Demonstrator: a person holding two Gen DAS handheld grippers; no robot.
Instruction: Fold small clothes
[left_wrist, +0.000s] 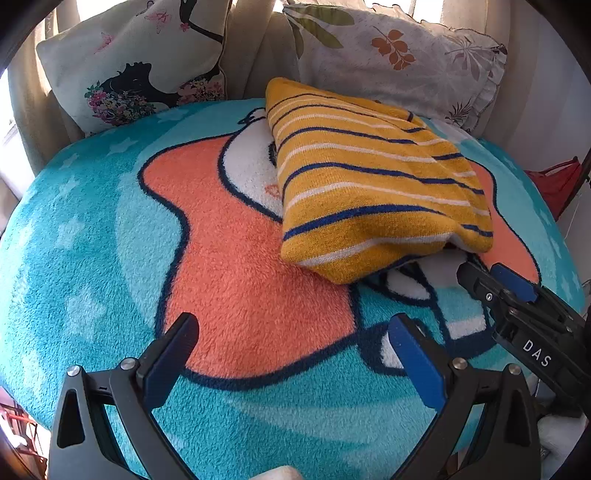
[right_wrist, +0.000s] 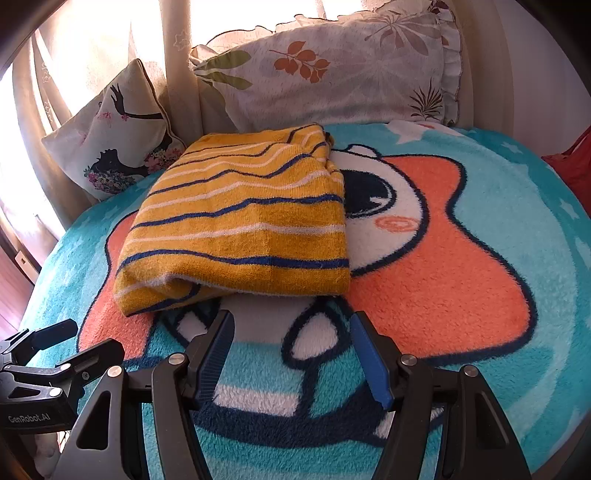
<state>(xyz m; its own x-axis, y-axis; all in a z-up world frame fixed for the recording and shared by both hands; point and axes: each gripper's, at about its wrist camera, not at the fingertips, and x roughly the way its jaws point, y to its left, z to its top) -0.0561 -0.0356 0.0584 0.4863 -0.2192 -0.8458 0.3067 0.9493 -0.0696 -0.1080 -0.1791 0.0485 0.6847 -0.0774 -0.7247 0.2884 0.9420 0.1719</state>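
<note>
The mustard-yellow knitted garment with navy and white stripes lay folded into a thick, roughly square bundle on the fluffy turquoise fleece blanket with an orange-and-white cartoon print, towards the far side of it, just in front of two pillows.

Going from left to right in the right wrist view: the cream cushion printed with a dark silhouette and flowers leaned against the curtain, the bundle sat next, and the pale pillow with orange and green leaf prints stood behind and to the right of it. The bundle's left near corner gaped a little, its layers sagging apart, while its right edge ran straight and neat.

The left gripper hovered over bare blanket with its claw spread wide and nothing between the blue pads. The right gripper also stood spread and empty, just short of the bundle's near edge.

By its look, the knit would be light, soft and limp, with a fuzzy surface that should not slip in the pads, and nothing in it fragile. It would droop and unfold if lifted by a single layer. The better hold would probably be a pinch through all the layers at the near edge, one claw near each corner, taking care at the loose left corner.
</note>
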